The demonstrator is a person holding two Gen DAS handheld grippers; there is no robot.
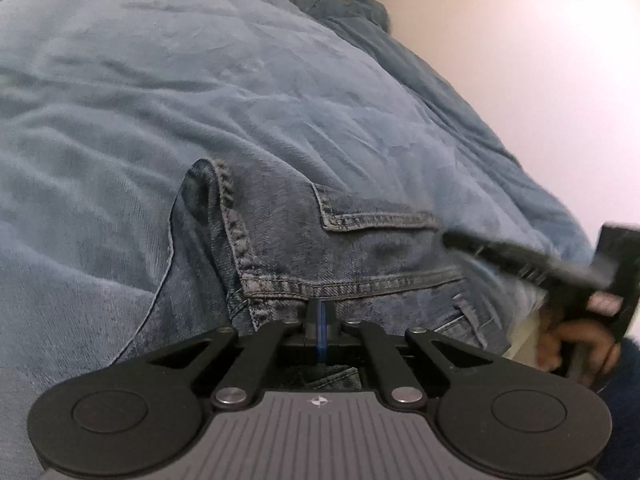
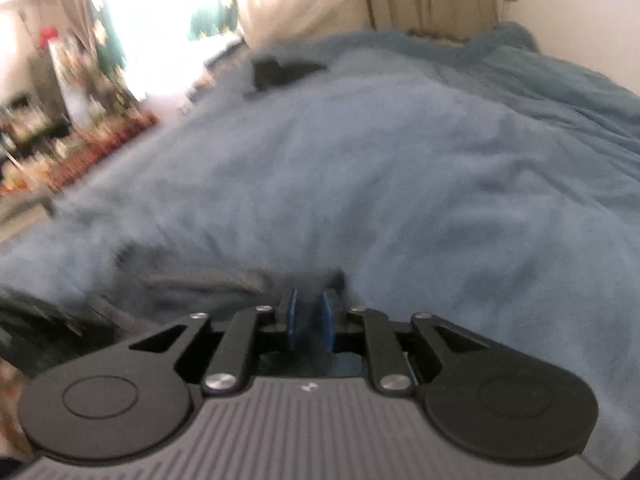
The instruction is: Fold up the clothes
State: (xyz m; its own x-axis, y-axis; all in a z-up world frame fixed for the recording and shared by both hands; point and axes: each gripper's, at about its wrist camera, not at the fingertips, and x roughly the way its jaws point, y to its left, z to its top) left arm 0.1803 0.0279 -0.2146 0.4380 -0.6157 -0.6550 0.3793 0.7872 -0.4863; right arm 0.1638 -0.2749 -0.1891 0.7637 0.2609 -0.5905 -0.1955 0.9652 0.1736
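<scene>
Denim jeans (image 1: pixel 340 248) lie bunched on a blue fleece blanket (image 1: pixel 180 92) that covers the bed, at the near edge, right under both grippers. Left gripper (image 1: pixel 321 316) has its jaws fully clenched with the tips at the jeans' stitched waistband seam; fabric looks pinched between the pads but the contact point is mostly hidden by the fingers, so read the grip as likely, not certain. My guess at why: it anchors the waist end so the other hand can set up a fold. Right gripper (image 2: pixel 311 320) has its blue pads (image 2: pixel 293 318) slightly parted with a visible gap; the view is motion-blurred and I can't tell whether any cloth sits between them, though none is clearly pinched. From the left wrist view, its fingers reach over the jeans just right of the back pocket (image 1: pixel 376 220), the person's hand (image 1: pixel 576 344) on the handle. Jeans look mid-blue and washed-out, with pale worn double stitching along the seams, pocket flap flat, one edge rolled up into a ridge at left. Heavy stiff cloth, should hold a crease. Not yet folded flat. A dark item (image 2: pixel 280 70) sits far up the blanket, unidentifiable.
</scene>
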